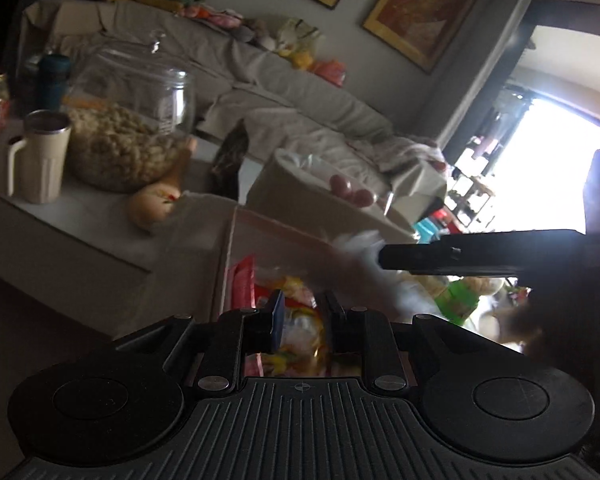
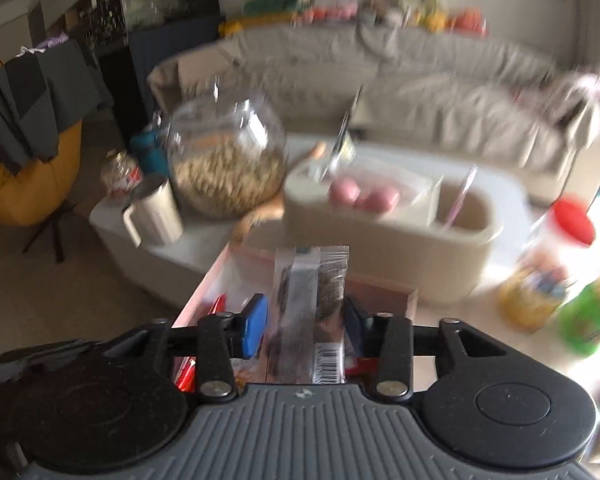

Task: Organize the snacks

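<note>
Right gripper (image 2: 306,320) has a bar (image 2: 312,280) in a clear wrapper standing lengthwise between its jaws, which are partly apart. The far pad looks to be against the wrapper, but the blur stops me telling whether the blue pad presses too, so I won't call it a firm grip. I have the bar poised over the box (image 2: 204,280), just above the red and yellow packets inside, which I judge to be where loose snacks are being gathered. Left gripper (image 1: 304,320) hangs over the near end of the box (image 1: 228,248), its jaws a narrow gap apart with nothing between them. I read that as a free hand waiting for its next pick. Beyond the box sits a beige caddy (image 2: 380,232) with pink balls in it. Left of the box are a mug (image 2: 156,212) and a big glass jar (image 2: 226,164) of pale pieces, and right of it are two small jars (image 2: 588,316), all within easy reach.
</note>
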The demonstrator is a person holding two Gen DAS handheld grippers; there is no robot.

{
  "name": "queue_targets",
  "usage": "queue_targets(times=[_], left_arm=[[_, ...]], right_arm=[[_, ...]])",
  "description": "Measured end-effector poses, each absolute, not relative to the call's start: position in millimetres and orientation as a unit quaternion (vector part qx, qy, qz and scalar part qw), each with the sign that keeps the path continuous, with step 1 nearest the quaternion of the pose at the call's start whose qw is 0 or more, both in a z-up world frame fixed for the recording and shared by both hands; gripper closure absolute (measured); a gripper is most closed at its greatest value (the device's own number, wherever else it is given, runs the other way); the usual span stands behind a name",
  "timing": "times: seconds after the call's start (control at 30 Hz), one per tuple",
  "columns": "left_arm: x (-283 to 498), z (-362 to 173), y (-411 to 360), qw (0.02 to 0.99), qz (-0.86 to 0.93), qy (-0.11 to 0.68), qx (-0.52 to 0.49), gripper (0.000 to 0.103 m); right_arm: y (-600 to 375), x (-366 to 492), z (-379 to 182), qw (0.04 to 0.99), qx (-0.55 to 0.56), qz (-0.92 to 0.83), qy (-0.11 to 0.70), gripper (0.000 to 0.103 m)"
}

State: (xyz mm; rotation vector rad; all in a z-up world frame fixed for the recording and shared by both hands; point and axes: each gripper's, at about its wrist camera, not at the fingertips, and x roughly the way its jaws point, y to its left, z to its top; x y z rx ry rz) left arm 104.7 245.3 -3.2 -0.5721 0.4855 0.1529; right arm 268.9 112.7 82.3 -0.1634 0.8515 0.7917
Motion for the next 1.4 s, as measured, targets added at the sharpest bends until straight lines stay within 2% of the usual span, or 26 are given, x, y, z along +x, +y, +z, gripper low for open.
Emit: queue_targets(times=[0.2, 0.37, 0.53, 0.7, 0.77, 0.8, 0.93, 1.0, 1.2, 1.4], left_arm=[[96.9, -3.9, 211.7, 0.932, 0.029, 0.255, -0.256, 0.080], [105.5, -19.9, 171.1, 0.927, -0.032, 0.300, -0.224, 0.080], [111.4, -35.1, 145.5, 0.914, -0.059, 0.336, -0.222, 0.080], [117.2, -44.5, 121.1, 0.904, -0.080, 0.361, -0.216, 0.080], [121.8, -47.1, 110.6, 0.901, -0.089, 0.368, -0.213, 0.080], [123.3, -47.5, 106.4, 0.899, -0.093, 0.372, -0.212, 0.080], [123.5, -47.6, 86.4, 0.895, -0.104, 0.386, -0.199, 0.080], [123.7, -48.5, 82.6, 0.892, -0.102, 0.394, -0.196, 0.080], [127.9, -55.8, 79.5, 0.886, -0.094, 0.411, -0.193, 0.080], [134.9, -64.2, 76.2, 0.879, -0.092, 0.421, -0.203, 0.080]], right_arm=[[95.8, 278.1, 63.3, 0.849, -0.096, 0.342, 0.392, 0.047], [29.0, 284.7, 54.8, 0.876, -0.123, 0.285, 0.368, 0.037], [-64.0, 292.6, 39.0, 0.896, -0.106, 0.211, 0.377, 0.037], [-155.0, 307.7, 11.6, 0.906, -0.016, 0.139, 0.400, 0.037], [-174.9, 315.8, -2.8, 0.905, 0.006, 0.114, 0.410, 0.039], [-180.0, 319.2, -9.1, 0.906, 0.007, 0.105, 0.410, 0.044], [-184.8, 331.4, -29.3, 0.918, 0.006, 0.081, 0.388, 0.051], [-182.4, 341.3, -40.3, 0.914, 0.008, 0.079, 0.397, 0.068], [-174.5, 347.8, -54.4, 0.912, 0.005, 0.088, 0.400, 0.073], [-197.1, 306.3, -38.7, 0.911, 0.042, 0.112, 0.396, 0.074]])
